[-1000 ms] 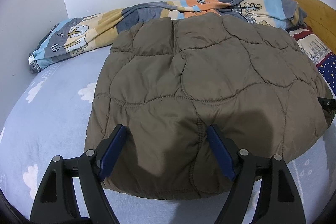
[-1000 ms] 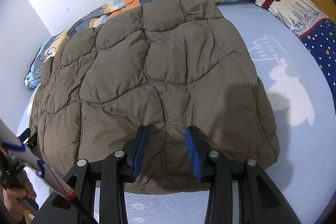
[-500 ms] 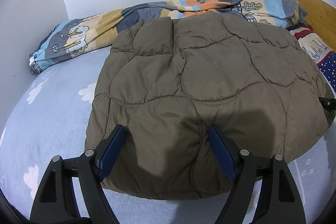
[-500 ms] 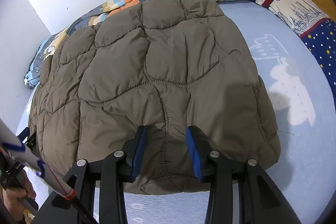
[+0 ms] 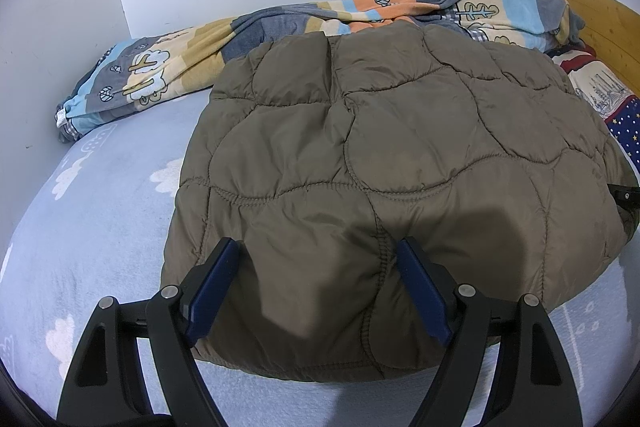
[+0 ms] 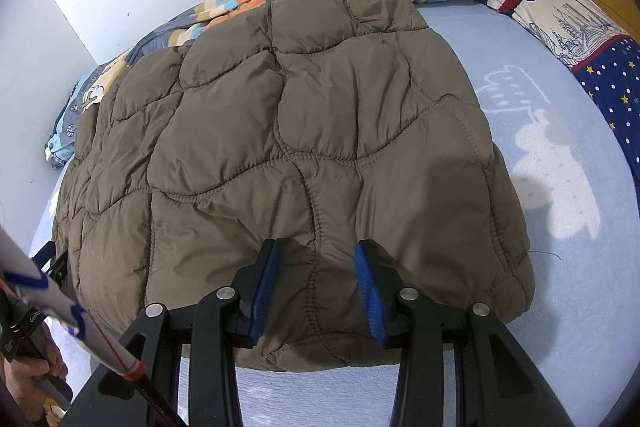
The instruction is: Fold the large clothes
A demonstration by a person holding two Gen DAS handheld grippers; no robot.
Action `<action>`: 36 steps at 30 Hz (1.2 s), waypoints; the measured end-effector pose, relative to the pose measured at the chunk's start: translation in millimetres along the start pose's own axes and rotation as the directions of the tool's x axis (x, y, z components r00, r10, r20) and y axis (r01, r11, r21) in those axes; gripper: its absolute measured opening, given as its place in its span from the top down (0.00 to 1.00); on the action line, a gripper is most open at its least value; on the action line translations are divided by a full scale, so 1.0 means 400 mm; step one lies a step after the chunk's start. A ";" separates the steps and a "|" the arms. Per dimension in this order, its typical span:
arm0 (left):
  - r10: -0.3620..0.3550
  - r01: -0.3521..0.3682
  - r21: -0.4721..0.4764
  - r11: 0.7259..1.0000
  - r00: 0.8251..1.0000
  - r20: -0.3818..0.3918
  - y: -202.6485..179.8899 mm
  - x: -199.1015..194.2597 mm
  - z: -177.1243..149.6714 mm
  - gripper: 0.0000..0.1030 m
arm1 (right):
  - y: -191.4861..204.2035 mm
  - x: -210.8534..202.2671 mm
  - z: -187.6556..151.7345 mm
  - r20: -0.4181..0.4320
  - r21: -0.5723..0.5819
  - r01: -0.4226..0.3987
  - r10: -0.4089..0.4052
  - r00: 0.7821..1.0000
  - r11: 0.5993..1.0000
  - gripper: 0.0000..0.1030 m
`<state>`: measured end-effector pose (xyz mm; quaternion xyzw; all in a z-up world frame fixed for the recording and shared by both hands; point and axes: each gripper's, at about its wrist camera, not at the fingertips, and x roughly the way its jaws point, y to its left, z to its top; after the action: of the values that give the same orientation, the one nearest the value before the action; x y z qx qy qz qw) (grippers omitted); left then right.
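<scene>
Nothing much has shifted since a second ago. Your bed [image 5: 100,227] fills the frame, the brown quilted jacket [image 5: 400,155] folded in a flat block at centre, a striped blanket [image 5: 180,67] bunched upper left. Left gripper [image 5: 320,259] wide apart, right gripper [image 6: 316,259] narrower; both press its near edge, perhaps gripping nothing. Folding looks nearly finished.

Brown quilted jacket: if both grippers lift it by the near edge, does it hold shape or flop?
The brown quilted jacket will likely flop: its puffy panels already bulge and crease between the left gripper fingers and in the right gripper. Probably light for its bulk, given the padded look. The sheeny shell may slip, so a deep bite seems wise.
</scene>
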<state>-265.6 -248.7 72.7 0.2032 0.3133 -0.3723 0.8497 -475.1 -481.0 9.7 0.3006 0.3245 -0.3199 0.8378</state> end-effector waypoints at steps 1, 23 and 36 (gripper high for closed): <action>0.000 0.000 0.000 1.000 1.000 0.000 0.001 0.000 0.000 0.21 | 0.000 0.000 0.000 0.000 0.001 0.000 0.000 1.000 1.000 0.59; 0.025 -0.025 0.025 0.999 1.000 0.017 -0.016 0.003 -0.010 0.20 | 0.034 0.000 -0.010 0.010 -0.076 0.098 -0.098 0.995 0.992 0.56; 0.028 -0.029 0.029 0.999 0.999 0.020 -0.017 0.004 -0.011 0.20 | 0.061 0.002 -0.015 0.029 -0.119 0.164 -0.162 0.986 0.979 0.53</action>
<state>-271.7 -251.3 67.5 0.2165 0.2966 -0.3666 0.8548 -458.9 -462.0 12.9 0.2189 0.3590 -0.3701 0.8284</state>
